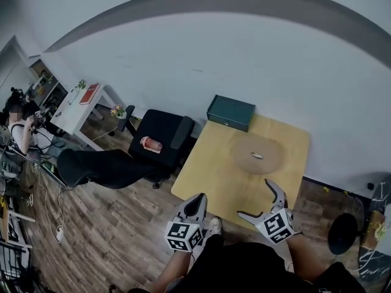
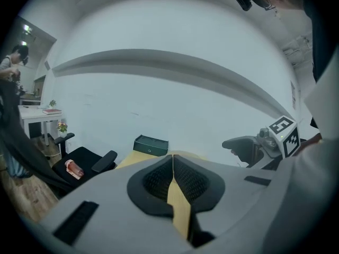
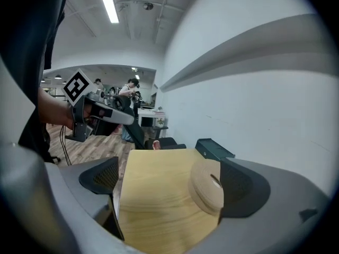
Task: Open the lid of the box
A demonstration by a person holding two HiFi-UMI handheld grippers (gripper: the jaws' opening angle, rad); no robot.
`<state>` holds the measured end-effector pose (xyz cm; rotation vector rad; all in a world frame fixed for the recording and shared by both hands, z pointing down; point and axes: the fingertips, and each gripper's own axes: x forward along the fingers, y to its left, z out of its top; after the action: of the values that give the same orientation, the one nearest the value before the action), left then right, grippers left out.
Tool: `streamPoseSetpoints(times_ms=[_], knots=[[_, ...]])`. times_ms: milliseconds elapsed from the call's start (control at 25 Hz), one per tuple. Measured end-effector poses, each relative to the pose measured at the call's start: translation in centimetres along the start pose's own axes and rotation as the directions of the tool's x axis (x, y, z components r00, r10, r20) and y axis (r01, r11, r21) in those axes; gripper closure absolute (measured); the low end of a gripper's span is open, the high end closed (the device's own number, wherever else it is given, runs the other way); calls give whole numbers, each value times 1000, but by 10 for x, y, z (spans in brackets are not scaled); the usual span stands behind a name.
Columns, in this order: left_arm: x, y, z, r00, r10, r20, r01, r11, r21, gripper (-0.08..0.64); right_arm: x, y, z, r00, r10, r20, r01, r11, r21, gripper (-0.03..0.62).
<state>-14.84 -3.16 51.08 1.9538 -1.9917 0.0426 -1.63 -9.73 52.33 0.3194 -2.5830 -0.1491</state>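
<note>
At the far left of the head view a person [image 1: 18, 127] sits by a white desk [image 1: 76, 112], too small and partly blurred to tell more. A red book [image 1: 90, 94] lies on the desk, its cover unreadable. On the black chair [image 1: 160, 132] rests a pinkish cylinder [image 1: 151, 144] whose print is too small to read.

The left gripper [image 1: 197, 207] is at the near edge of the table [image 1: 208, 185], jaws pressed together on nothing. Its own view shows only a sliver of tabletop through the slit.

The green box [image 1: 230, 112] stands at the table's far left corner against the wall, lid down. A pale spot marks its front, and no lettering is legible. Only the head view shows the box whole: in the right gripper view it sits partly behind the disc [image 1: 256, 154] and a jaw. A small thing on the disc cannot be identified.

The right gripper [image 1: 254, 198] is spread wide and empty near the table's front, well apart from the box. The cubes bear only square markers.
</note>
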Motion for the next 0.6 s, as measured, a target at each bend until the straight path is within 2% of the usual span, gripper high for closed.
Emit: streamPoseSetpoints(times_ms=[280, 440, 600], knots=[[42, 30, 17, 993, -113, -43, 118, 983, 138, 538, 46, -26, -17, 989, -79, -129, 82, 996, 23, -6], [60, 46, 16, 983, -166, -78, 175, 976, 131, 538, 68, -30, -28, 974, -80, -212, 83, 997, 4, -6], [76, 57, 11, 965, -233, -118, 248, 959, 137, 538, 86, -33, -47, 943, -66, -325, 54, 997, -46, -6]])
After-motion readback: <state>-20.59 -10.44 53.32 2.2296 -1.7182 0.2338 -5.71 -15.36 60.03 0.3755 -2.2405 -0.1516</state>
